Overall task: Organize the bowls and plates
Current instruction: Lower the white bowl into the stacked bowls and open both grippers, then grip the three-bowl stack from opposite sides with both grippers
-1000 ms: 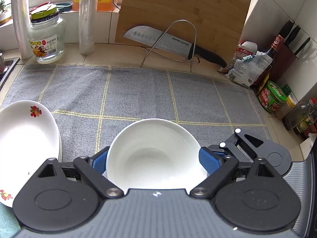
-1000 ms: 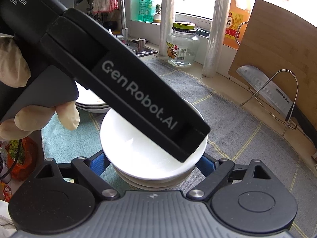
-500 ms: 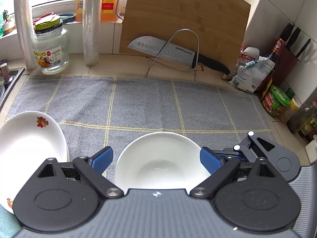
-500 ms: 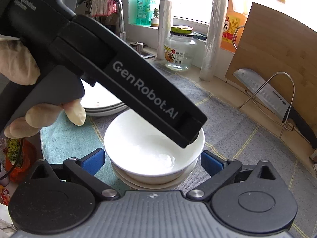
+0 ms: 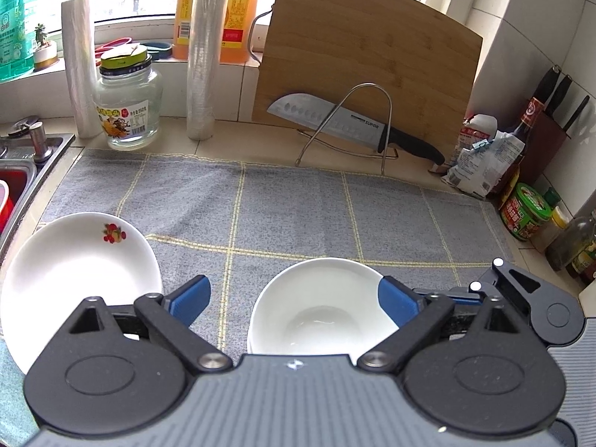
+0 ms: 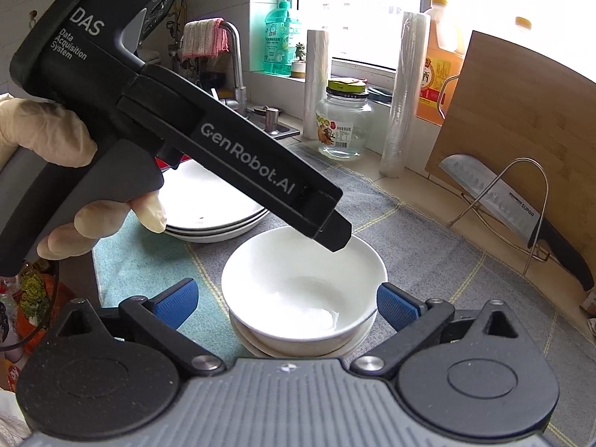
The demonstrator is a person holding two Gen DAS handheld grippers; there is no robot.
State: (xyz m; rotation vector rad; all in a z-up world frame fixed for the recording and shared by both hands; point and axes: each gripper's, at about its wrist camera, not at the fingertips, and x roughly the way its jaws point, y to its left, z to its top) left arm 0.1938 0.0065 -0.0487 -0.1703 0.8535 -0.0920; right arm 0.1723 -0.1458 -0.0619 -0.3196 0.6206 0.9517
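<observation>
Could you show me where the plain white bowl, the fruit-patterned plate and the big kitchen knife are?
Plain white ceramic bowl (image 6: pixel 298 287): right wrist view, inner wall.
White plate with red fruit print (image 5: pixel 74 272): left wrist view, bare centre.
Steel kitchen knife with black handle (image 5: pixel 327 119): left wrist view, blade.

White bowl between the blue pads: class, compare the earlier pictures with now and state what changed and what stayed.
Both grippers let go: the left gripper and right gripper have just been opening, pads clear of the white bowl. The bowl stays nested on the bowl stack. Plates and knife unchanged.
</observation>
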